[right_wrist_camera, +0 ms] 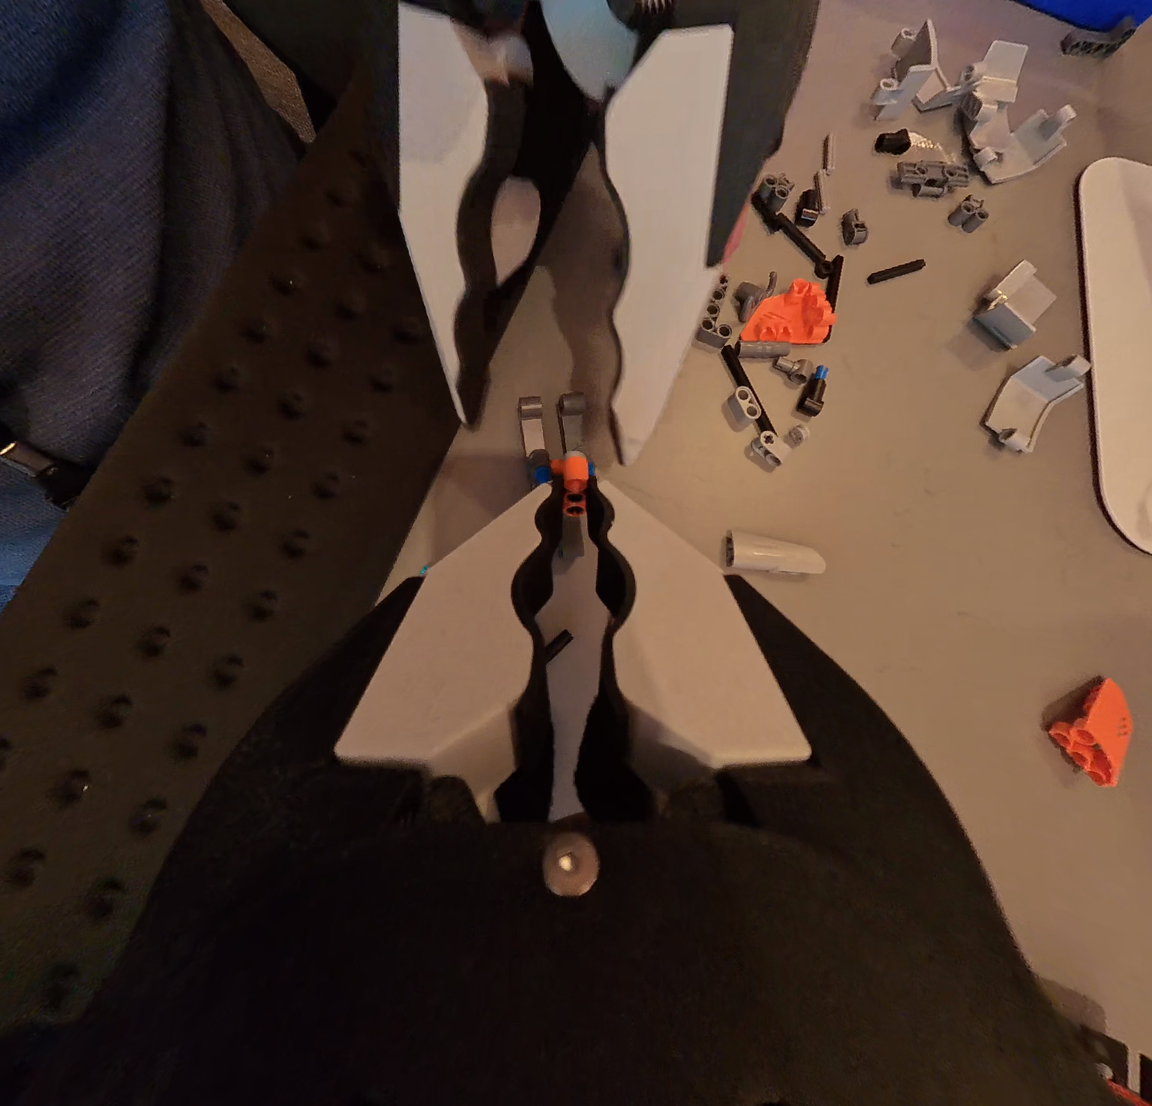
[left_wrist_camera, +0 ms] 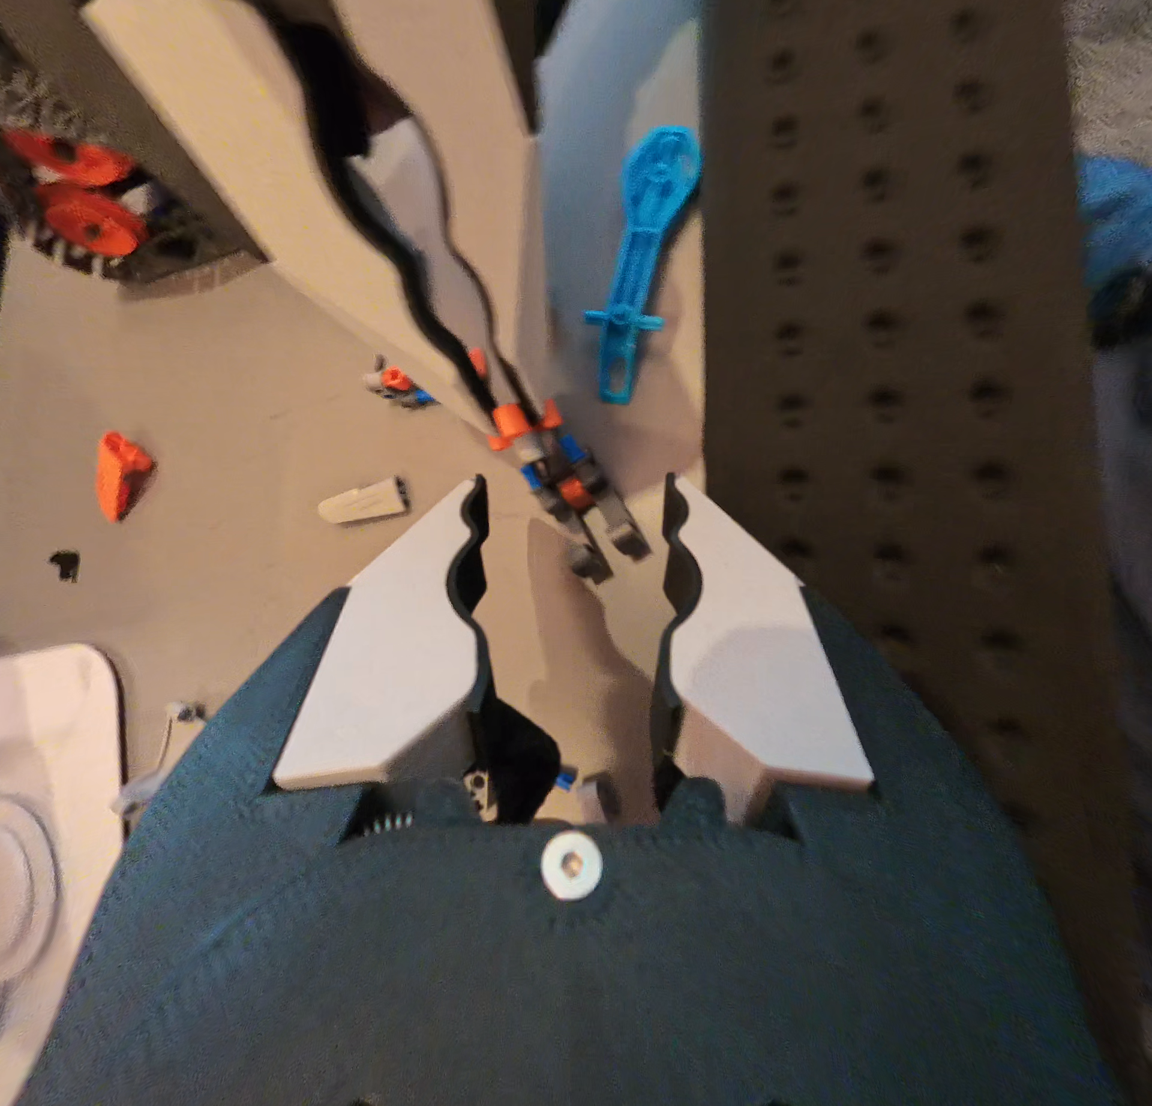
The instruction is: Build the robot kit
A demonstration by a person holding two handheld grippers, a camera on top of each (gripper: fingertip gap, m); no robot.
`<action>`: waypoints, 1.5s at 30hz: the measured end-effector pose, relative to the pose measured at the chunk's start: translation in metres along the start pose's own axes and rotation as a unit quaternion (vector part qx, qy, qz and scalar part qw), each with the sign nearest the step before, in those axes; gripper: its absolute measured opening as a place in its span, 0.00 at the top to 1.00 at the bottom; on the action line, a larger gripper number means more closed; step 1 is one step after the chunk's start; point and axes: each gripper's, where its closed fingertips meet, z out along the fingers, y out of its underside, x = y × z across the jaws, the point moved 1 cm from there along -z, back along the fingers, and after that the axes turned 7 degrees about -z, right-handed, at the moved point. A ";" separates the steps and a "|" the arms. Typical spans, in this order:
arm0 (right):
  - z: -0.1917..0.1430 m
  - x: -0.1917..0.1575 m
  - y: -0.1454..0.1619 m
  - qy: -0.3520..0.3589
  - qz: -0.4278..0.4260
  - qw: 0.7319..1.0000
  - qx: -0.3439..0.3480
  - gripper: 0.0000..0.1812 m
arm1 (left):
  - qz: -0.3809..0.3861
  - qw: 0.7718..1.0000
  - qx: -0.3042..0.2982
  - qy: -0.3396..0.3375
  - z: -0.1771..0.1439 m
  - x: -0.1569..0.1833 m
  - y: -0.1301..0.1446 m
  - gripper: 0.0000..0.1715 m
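Observation:
My right gripper (right_wrist_camera: 574, 495) is shut on a small assembly (right_wrist_camera: 564, 453) of an orange connector, blue pins and two grey beams. In the left wrist view the right gripper (left_wrist_camera: 520, 431) reaches in from the upper left with the assembly (left_wrist_camera: 576, 496). My left gripper (left_wrist_camera: 573, 490) is open. The free ends of the grey beams lie between its fingertips without touching them. In the right wrist view the left gripper (right_wrist_camera: 548, 437) comes down from the top, its jaws apart around the beam ends.
A dark perforated board (left_wrist_camera: 904, 359) stands on the right, also in the right wrist view (right_wrist_camera: 187, 515). A blue spanner-like tool (left_wrist_camera: 642, 253), an orange brick (right_wrist_camera: 1091, 733), a light grey panel (right_wrist_camera: 773, 559), an orange piece (right_wrist_camera: 792, 316), several small loose parts and a white tray (right_wrist_camera: 1122, 359) lie on the table. Less than 4 cm separates the two grippers' tips.

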 end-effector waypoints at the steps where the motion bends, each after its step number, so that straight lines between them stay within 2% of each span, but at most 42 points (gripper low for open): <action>1: 0.000 0.000 0.000 -0.001 0.000 1.000 -0.001 0.97 | -0.014 1.000 -0.005 -0.005 0.005 -0.001 0.002 0.69; 3: 0.001 0.000 0.001 0.004 -0.005 1.000 -0.006 0.97 | -0.026 0.999 -0.033 -0.029 0.014 -0.006 0.012 0.71; 7: 0.002 -0.001 0.000 0.002 -0.007 1.000 -0.002 0.97 | -0.043 0.999 -0.008 -0.024 0.017 -0.006 0.008 0.85; 27: 0.004 -0.003 0.001 0.025 0.010 1.000 -0.003 0.97 | -0.015 0.999 0.031 -0.003 0.020 -0.006 0.008 0.85; 35: 0.004 -0.005 0.007 0.034 -0.002 0.999 -0.029 0.97 | -0.017 0.999 0.037 0.000 0.021 -0.006 0.007 0.85; 45: 0.006 -0.004 0.004 0.029 0.035 0.999 0.001 0.98 | -0.017 0.999 0.040 -0.001 0.021 -0.007 0.008 0.85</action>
